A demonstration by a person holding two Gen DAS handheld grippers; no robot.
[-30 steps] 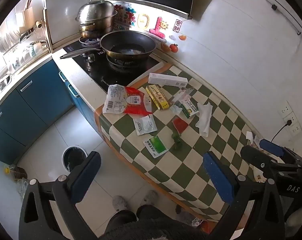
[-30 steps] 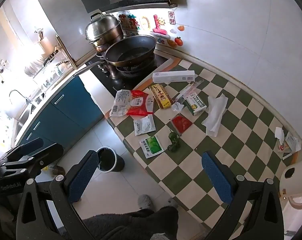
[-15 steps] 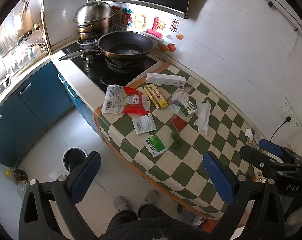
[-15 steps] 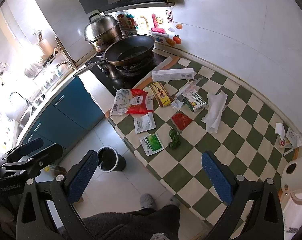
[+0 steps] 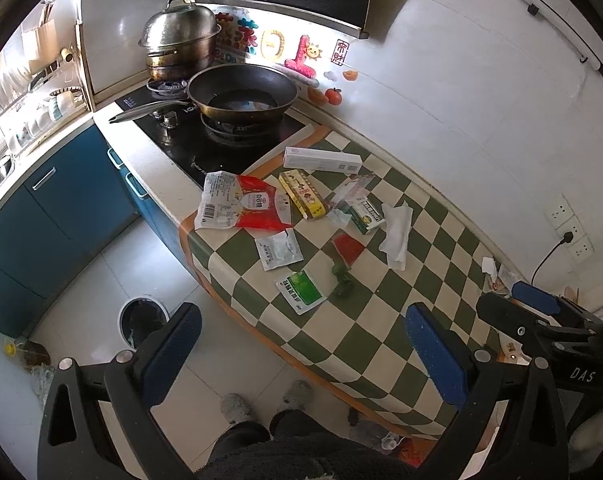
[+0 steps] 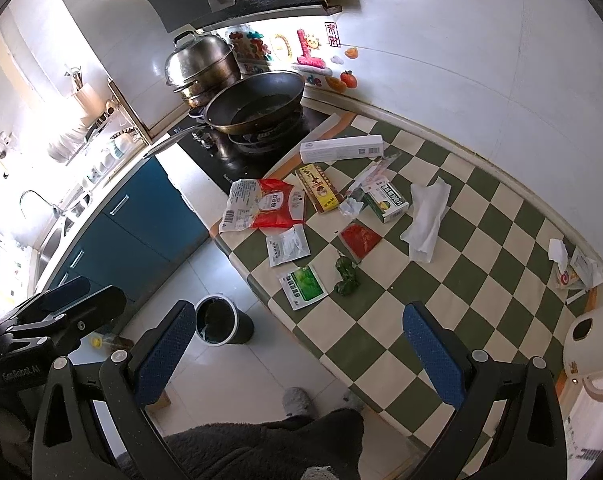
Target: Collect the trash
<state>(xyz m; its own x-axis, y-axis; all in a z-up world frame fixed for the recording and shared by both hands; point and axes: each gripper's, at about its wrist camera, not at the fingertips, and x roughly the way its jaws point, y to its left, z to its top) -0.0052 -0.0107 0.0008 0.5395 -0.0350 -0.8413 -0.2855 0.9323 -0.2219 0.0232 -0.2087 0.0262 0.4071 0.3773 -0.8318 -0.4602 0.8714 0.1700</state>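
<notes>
Both tongs, left tongs (image 5: 297, 354) and right tongs (image 6: 291, 350), hang spread apart and empty above the checkered surface (image 6: 385, 344). I note trash scattered there: green sachet (image 6: 303, 287), red packet (image 6: 360, 239), crumpled tissue (image 6: 426, 216). Bin (image 6: 217, 320) stands on the floor beside the surface.

Green-and-cream checked tablecloth (image 5: 381, 332), red-and-white bag (image 5: 243, 204), green sachet (image 5: 301, 291), blue cabinets (image 5: 61, 200)

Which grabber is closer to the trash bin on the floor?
Left. The left gripper hangs almost above the trash bin; the right gripper is farther over, toward the checkered counter.
</notes>
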